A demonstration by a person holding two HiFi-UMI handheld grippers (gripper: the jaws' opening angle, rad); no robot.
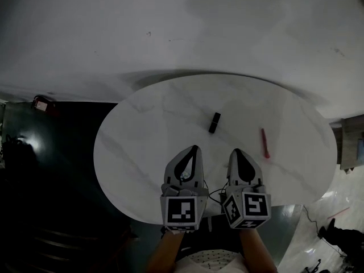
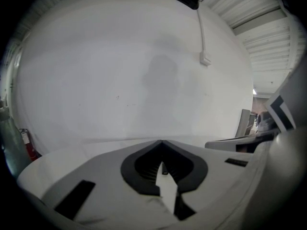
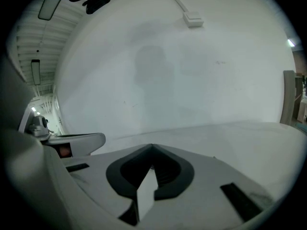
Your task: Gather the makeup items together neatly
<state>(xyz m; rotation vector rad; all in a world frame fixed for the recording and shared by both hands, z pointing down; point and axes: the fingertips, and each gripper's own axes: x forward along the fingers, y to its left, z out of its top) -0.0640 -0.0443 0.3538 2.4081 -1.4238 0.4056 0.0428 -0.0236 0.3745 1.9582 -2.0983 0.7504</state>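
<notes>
Step in hand: the approach, ahead of any grasp; nothing gathered yet.
Left tool: pressed together at the tips, pinching nothing; held low over the near part of the tabletop, pointing toward its middle.
Right tool: likewise pressed together and empty; just beside the left one, roughly parallel to it.
Black tube: lying flat near the middle of the tabletop, slightly slanted, just beyond the two tips and between their lines; touched by neither.
Red stick: lying flat to the right of the right tool, near it but apart from it; well apart from the black tube.
Kind of items: too small to name for certain; probably a lipstick and a liner or pencil.
Progress: judged to be at the very start, with the two items separate.
Next move: probably calls for spreading one tool first, since closed tips cannot take anything, then lowering it over one item across its narrow width.
Likely choice: right tool to the red stick looks the shorter reach, with the spot beside the black tube as a fair gathering place.
Care needed: both items slender and low on smooth stone, so apt to roll or skid if nudged sideways; calls for a square, centred close and a gentle set-down parallel to the other item.
</notes>
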